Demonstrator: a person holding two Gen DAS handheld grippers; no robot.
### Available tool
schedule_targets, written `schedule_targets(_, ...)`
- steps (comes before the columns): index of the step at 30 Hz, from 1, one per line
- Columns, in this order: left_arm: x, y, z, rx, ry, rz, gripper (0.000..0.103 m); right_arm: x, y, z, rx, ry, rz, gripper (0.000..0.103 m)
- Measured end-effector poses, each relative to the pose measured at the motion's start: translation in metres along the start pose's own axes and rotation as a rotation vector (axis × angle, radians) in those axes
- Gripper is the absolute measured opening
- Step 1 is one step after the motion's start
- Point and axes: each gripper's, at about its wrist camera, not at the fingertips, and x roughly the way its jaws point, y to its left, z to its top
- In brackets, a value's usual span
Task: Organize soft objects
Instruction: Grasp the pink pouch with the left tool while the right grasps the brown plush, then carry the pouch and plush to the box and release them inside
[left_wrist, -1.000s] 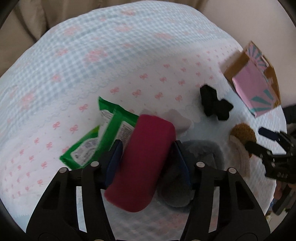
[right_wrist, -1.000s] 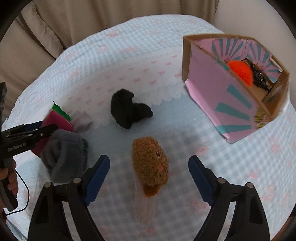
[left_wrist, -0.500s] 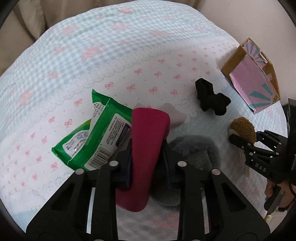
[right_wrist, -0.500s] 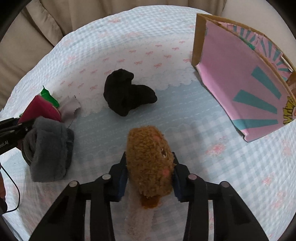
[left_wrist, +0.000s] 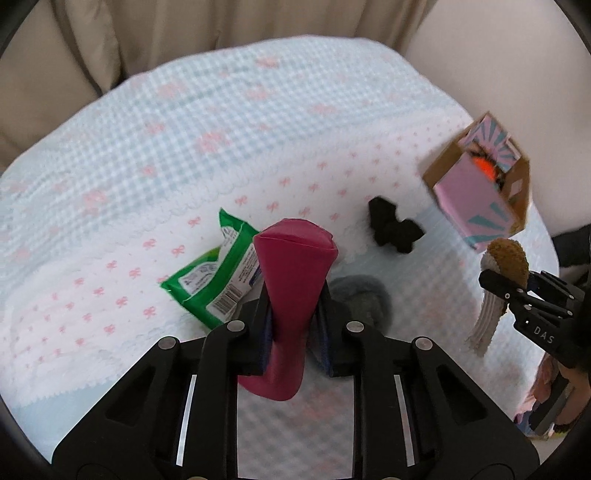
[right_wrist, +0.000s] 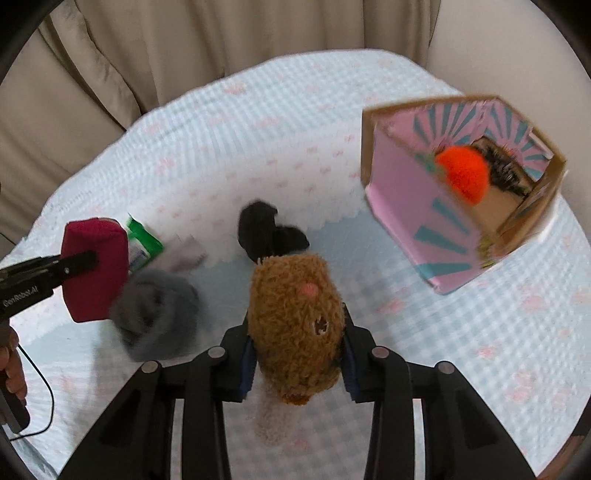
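Green wipes packet (left_wrist: 216, 280) lies on checked bedspread (left_wrist: 184, 122); beige curtain (right_wrist: 184, 44) behind.

— What sort of place is this?

— A home, likely a bedroom or sitting room. A soft quilted cover (right_wrist: 480, 332) in pale blue gingham with pink bows and scalloped lace trim lies spread over the surface.

— What stands around that cover?

— Beige curtains (right_wrist: 184, 48) hang in folds just behind it. A plain cream wall (left_wrist: 498, 55) is beside them. On the cover lie a green wipes pack (left_wrist: 214, 280) and a pink patterned cardboard box (right_wrist: 424, 206).
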Motion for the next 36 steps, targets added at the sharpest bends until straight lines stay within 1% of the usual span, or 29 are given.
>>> schedule_targets(2,-0.021,-0.004,0.003,-0.012,-0.022,-0.005,0.017,-0.021,-0.002,0.001,-0.001,-0.022,0.006,0.035)
schedule_targets(8,-0.087,-0.021,0.010,-0.040,-0.095,-0.013,0.017,-0.081,0.007,0.022,-0.021,-0.098,0.033,0.035)
schedule_targets(10,-0.102,-0.028,0.012,-0.040,-0.113,-0.013,0.017,-0.100,0.010,0.030,-0.036,-0.123,0.043,0.035)
schedule_targets(15,-0.142,-0.058,0.019,-0.033,-0.167,-0.009,0.017,-0.154,0.010,0.041,-0.064,-0.194,0.078,0.035)
schedule_targets(20,-0.176,-0.096,0.027,-0.049,-0.219,-0.013,0.017,-0.193,-0.008,0.053,-0.059,-0.235,0.110,0.035)
schedule_targets(23,-0.185,-0.121,0.034,-0.061,-0.237,-0.015,0.017,-0.215,-0.030,0.065,-0.060,-0.262,0.122,0.035)
schedule_targets(27,-0.187,-0.158,0.045,-0.100,-0.255,-0.009,0.017,-0.232,-0.065,0.083,-0.070,-0.282,0.136,0.035)
schedule_targets(32,-0.177,-0.214,0.066,-0.181,-0.260,-0.025,0.017,-0.236,-0.120,0.114,-0.057,-0.269,0.173,0.035)
schedule_targets(36,-0.155,-0.256,0.088,-0.218,-0.255,-0.041,0.017,-0.228,-0.163,0.140,-0.068,-0.253,0.200,0.035)
